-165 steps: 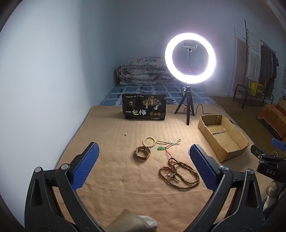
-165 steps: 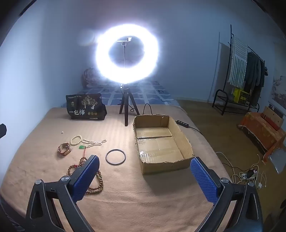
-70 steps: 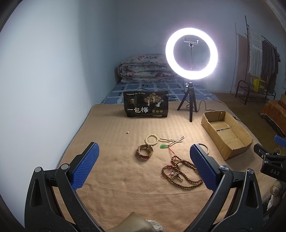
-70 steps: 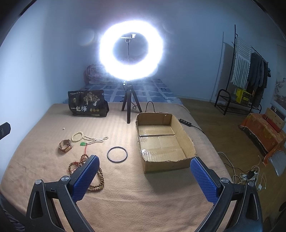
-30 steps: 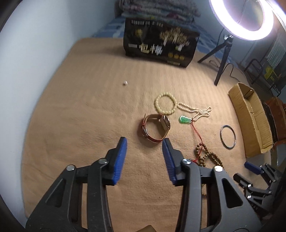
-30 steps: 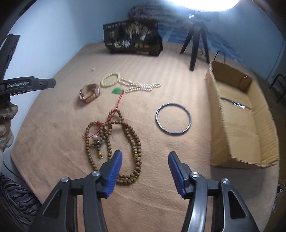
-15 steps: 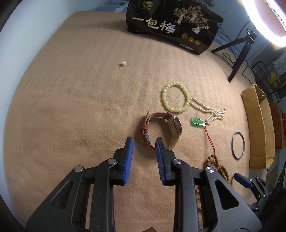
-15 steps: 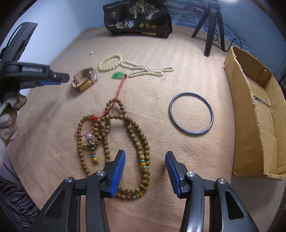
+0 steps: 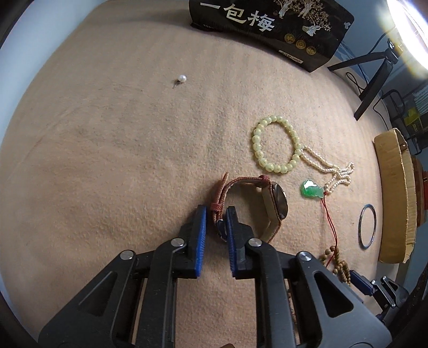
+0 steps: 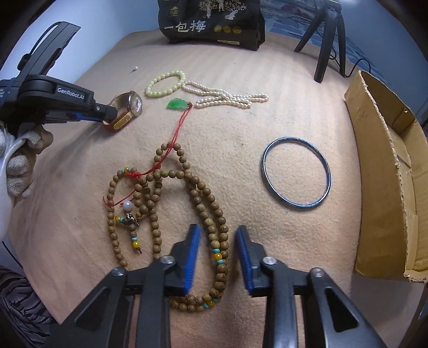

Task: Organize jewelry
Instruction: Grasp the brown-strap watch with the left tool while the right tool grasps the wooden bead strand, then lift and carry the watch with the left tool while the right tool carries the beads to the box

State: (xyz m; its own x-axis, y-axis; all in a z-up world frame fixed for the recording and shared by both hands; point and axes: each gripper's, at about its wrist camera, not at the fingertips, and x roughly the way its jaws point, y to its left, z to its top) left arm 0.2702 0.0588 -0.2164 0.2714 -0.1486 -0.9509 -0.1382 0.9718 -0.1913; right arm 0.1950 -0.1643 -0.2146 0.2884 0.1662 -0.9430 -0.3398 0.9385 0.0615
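Observation:
A watch (image 9: 278, 203) with a reddish-brown strap lies on its side on the tan blanket (image 9: 107, 160). My left gripper (image 9: 216, 211) points steeply down, and its blue pads pinch the strap near the buckle. In the right wrist view the same gripper (image 10: 107, 112) meets the watch (image 10: 133, 105) from the left, held by a gloved hand (image 10: 18, 160). A long wooden bead necklace (image 10: 198, 192) lies coiled in front. My right gripper (image 10: 218, 230) straddles one strand of it. Its jaws are closing, with small gaps still showing beside the beads.
A pale green bead bracelet (image 9: 272, 144), a pearl strand (image 9: 331, 168) and a green pendant (image 9: 311, 191) on red cord lie beyond the watch. A metal bangle (image 10: 295, 171) lies beside an open cardboard box (image 10: 385, 160). Farther back are a black bag (image 10: 211, 21), a tripod (image 10: 323, 40) and a loose pearl (image 9: 182, 78).
Both grippers came down toward the blanket and their jaws narrowed. The left closed on the watch strap. The right narrowed around a strand of the wooden beads.

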